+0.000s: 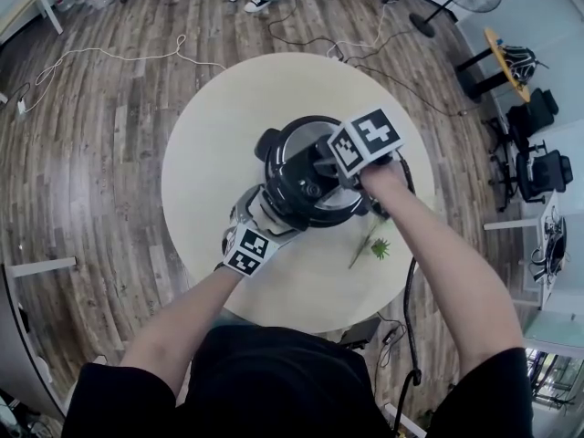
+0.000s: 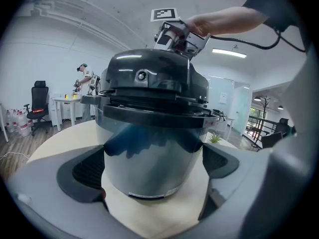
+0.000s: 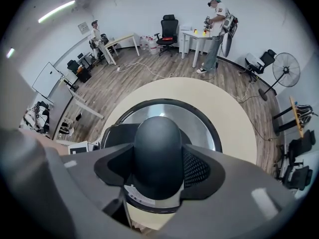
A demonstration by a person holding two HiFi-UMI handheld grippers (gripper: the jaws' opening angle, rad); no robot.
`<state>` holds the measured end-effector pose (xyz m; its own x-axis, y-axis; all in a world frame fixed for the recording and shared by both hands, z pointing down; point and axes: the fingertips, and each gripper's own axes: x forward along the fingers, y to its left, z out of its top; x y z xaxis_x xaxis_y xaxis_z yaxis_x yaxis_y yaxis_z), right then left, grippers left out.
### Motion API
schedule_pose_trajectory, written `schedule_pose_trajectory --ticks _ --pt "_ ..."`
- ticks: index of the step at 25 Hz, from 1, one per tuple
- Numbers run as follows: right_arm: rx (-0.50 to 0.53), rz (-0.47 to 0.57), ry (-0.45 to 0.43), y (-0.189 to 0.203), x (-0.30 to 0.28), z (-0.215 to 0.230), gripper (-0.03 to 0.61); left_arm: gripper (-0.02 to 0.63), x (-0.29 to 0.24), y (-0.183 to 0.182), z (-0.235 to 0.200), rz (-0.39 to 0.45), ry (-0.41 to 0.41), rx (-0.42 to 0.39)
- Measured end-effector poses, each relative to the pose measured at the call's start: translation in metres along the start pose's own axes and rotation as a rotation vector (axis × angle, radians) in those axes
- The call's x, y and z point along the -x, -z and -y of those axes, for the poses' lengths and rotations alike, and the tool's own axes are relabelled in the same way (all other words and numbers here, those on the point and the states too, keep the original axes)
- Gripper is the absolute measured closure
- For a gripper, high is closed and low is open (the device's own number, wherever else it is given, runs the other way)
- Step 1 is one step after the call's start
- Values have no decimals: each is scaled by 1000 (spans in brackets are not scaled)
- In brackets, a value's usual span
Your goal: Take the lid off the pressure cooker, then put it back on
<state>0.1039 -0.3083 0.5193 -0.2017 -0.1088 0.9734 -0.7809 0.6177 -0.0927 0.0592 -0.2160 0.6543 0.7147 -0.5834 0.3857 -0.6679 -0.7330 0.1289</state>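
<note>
Cooker stands on the round table, lid seated on it. Left gripper clamps the cooker's body low down, one pad against each side. Right gripper points down, closed on the lid's handle, pads pressing both flanks.

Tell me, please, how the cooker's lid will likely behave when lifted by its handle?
Probably rigid and fairly heavy: the lid looks thick and domed. Its smooth rounded handle could slip in the right gripper. Held there alone, it may tilt.
</note>
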Motion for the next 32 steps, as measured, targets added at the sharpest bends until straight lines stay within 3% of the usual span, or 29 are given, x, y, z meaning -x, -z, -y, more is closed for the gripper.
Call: schedule_pose_trajectory --ticks 20,32 --pt "80 -66 24 8 -12 -6 291 23 1 0 0 6 -3 1" --pt "269 -106 -2 10 -14 -11 285 24 -1 2 -3 5 2 -17"
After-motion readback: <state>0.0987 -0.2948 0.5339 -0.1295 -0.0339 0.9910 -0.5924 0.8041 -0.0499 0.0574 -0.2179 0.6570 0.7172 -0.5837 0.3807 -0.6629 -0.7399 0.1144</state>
